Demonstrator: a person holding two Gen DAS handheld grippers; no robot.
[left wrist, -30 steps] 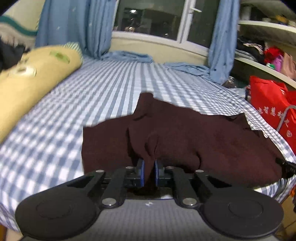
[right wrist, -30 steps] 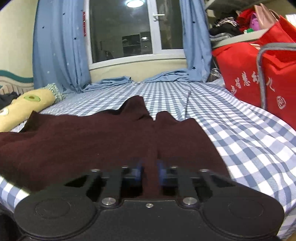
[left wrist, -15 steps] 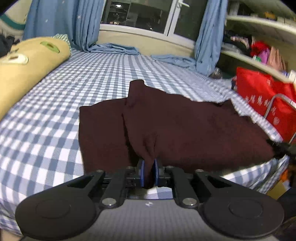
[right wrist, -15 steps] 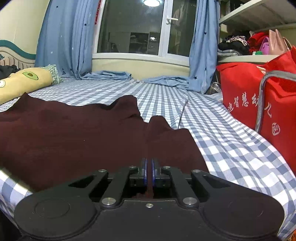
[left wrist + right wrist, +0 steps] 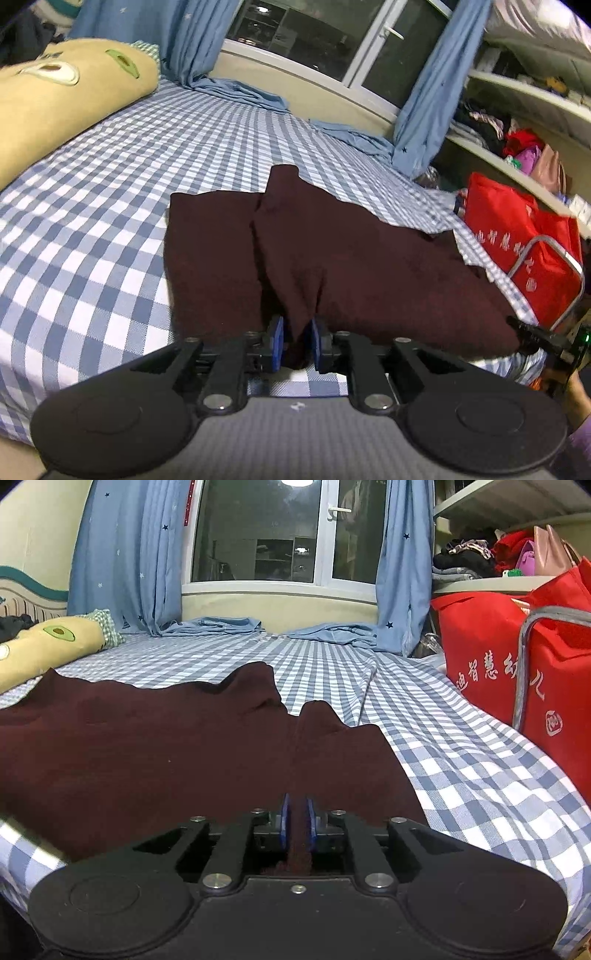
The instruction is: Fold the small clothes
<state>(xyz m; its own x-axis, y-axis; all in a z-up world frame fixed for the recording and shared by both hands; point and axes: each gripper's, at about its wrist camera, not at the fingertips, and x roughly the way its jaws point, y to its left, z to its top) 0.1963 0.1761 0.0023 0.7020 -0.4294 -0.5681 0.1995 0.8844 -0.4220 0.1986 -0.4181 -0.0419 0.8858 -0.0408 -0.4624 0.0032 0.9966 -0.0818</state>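
Left gripper (image 5: 296, 343): mine, at the near left edge of the maroon garment (image 5: 332, 266). My jaws are opening; a pinched ridge of the cloth stands between the blue pads, which I judge are still in contact with it.
Garment position: spread on the blue-and-white checked bedsheet (image 5: 92, 206), at the near edge of the bed, directly ahead of both my grippers.
Garment long axis: runs left to right across the bed, from my left gripper toward my right.
Governing relation: each gripper holds one near corner, left end to my left hand, right end to my right. I judge that any fold must carry this near edge away from me, toward the window.
Garment appearance: dark maroon, soft knit look, one layer lapped over another at the left, far edge uneven with a raised peak.
Right gripper (image 5: 296, 827): mine, at the near right edge of the garment (image 5: 147, 746). My jaws are opening; a thin fold of cloth sits between the pads, touching both.
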